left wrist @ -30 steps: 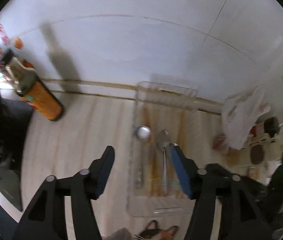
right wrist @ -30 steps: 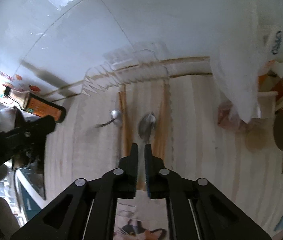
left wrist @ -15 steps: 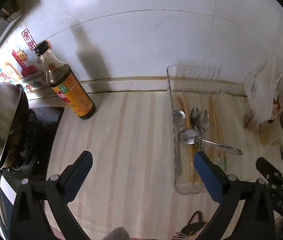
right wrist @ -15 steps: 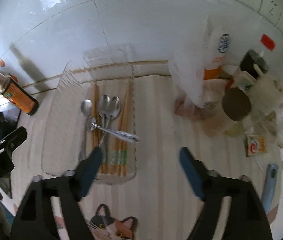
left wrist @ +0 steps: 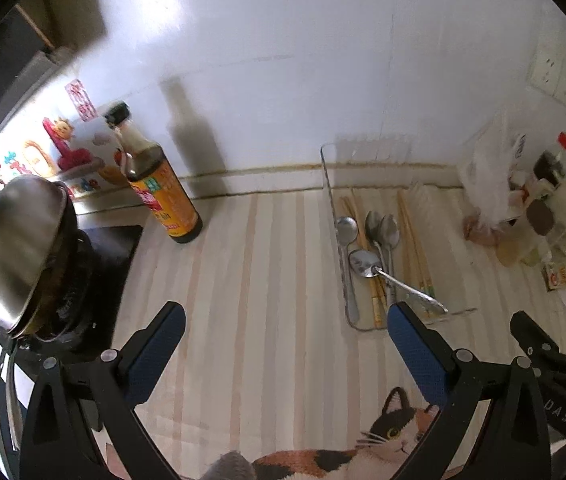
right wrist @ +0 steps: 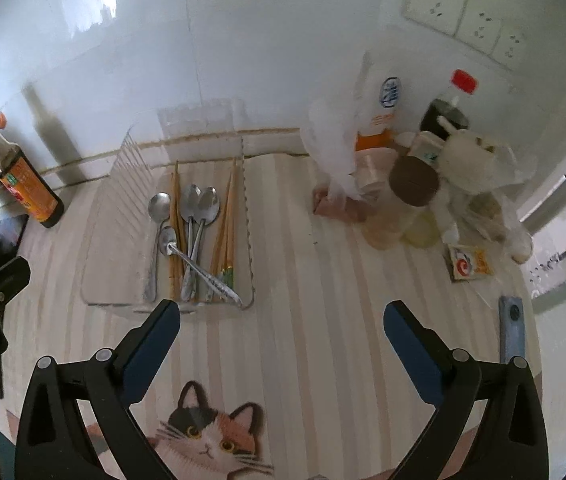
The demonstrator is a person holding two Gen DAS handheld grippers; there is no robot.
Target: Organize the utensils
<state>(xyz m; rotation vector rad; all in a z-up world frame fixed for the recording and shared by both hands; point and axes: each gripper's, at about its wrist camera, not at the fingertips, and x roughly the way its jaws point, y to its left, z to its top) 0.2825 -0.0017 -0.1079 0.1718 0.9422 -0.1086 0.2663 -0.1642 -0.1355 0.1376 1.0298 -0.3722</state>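
A clear plastic tray point(right wrist: 107, 240) sits on the striped counter against the wall; it also shows in the left wrist view point(left wrist: 329, 200). In it lie several metal spoons point(right wrist: 195, 208) and pairs of wooden chopsticks point(right wrist: 225, 220). One spoon point(right wrist: 199, 268) lies slanted across the others; the left wrist view shows it too point(left wrist: 387, 276). My left gripper point(left wrist: 283, 316) is open and empty, held back left of the tray. My right gripper point(right wrist: 281, 314) is open and empty, in front of the tray's right end.
A soy sauce bottle point(left wrist: 163, 192) stands left of the tray, beside a stove with a steel pot lid point(left wrist: 15, 248). Bags, jars and bottles point(right wrist: 415, 172) crowd the right. A blue phone point(right wrist: 511, 328) lies at far right. A cat-print mat point(right wrist: 211, 436) covers the counter's front edge.
My right gripper opened, letting go of the slanted spoon in the tray, and drew back. My left gripper also pulled back and left, its jaws wider apart.
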